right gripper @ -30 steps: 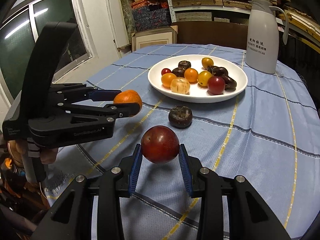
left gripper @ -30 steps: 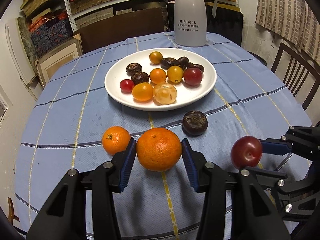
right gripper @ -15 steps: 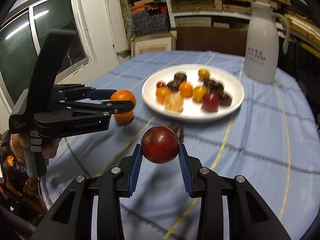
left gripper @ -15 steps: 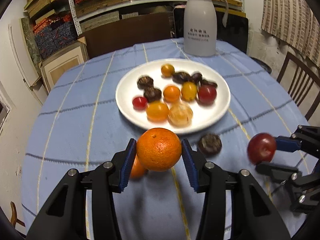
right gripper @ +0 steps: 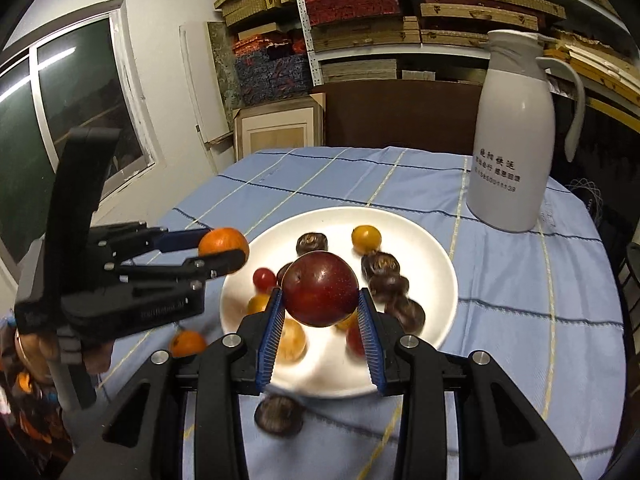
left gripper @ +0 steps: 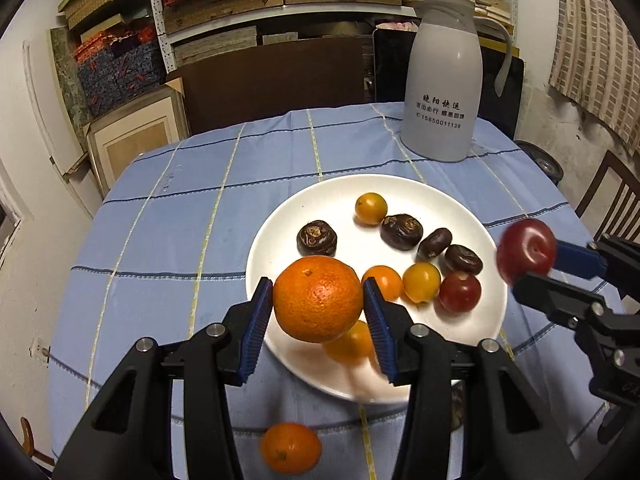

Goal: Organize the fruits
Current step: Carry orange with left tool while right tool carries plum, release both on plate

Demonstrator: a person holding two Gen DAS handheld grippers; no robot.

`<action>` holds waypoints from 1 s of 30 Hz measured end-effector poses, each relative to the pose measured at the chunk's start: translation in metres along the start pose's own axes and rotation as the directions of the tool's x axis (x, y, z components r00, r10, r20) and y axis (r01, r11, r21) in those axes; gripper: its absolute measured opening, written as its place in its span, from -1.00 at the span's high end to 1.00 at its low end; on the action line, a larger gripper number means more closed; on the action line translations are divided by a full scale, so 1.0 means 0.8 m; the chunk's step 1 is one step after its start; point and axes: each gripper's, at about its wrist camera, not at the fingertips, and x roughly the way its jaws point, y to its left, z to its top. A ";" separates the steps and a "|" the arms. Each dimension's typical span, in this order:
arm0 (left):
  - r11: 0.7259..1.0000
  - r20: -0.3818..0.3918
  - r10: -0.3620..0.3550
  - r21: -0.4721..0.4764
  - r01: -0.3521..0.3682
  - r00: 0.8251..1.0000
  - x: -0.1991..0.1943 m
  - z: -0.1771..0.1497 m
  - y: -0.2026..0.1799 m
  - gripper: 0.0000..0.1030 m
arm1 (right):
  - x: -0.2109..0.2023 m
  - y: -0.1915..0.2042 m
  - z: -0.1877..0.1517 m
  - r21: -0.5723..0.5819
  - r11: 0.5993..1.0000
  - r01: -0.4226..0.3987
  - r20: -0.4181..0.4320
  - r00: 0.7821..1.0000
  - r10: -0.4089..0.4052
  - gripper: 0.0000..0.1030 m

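Tangerine, small and orange (left gripper: 291,447), lies alone on the blue checked cloth of the round bench (left gripper: 168,208) at its near edge, with one dark brown water chestnut (right gripper: 279,414) also on the cloth just before the plate rim. Above them the left tool (left gripper: 318,300) is clamped on one large orange mandarin (left gripper: 318,299), held in the air over the near left part of the round white plate (left gripper: 400,188). The right tool (right gripper: 320,290) grips one dark red plum (right gripper: 320,289) over the plate's near right side. On the plate the left view shows four dark water chestnuts, about four small orange-yellow fruits and one red one; others are hidden behind the held fruit. Beyond the plate stands one white thermos jug (left gripper: 444,80) with printed lettering.

A second ago both tools held the same fruits low, short of the plate, and the mandarin hung beside the small tangerine; now both have moved forward and up over the plate, leaving the tangerine and the loose chestnut behind.
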 end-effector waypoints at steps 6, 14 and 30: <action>1.000 -0.022 0.020 0.011 -0.020 1.000 0.027 0.004 -0.005 0.12 | 0.041 -0.009 0.015 0.018 1.000 0.002 -0.025 1.000 -0.001 0.27; 0.999 -0.033 0.044 0.024 -0.043 0.998 0.051 0.010 -0.009 0.12 | 0.071 -0.013 0.026 0.024 1.000 0.016 -0.049 0.999 -0.015 0.27; 0.996 0.002 0.082 0.031 -0.082 0.997 0.058 0.017 -0.006 -0.29 | 0.090 -0.022 0.046 0.062 0.997 0.049 -0.012 0.999 -0.049 -0.24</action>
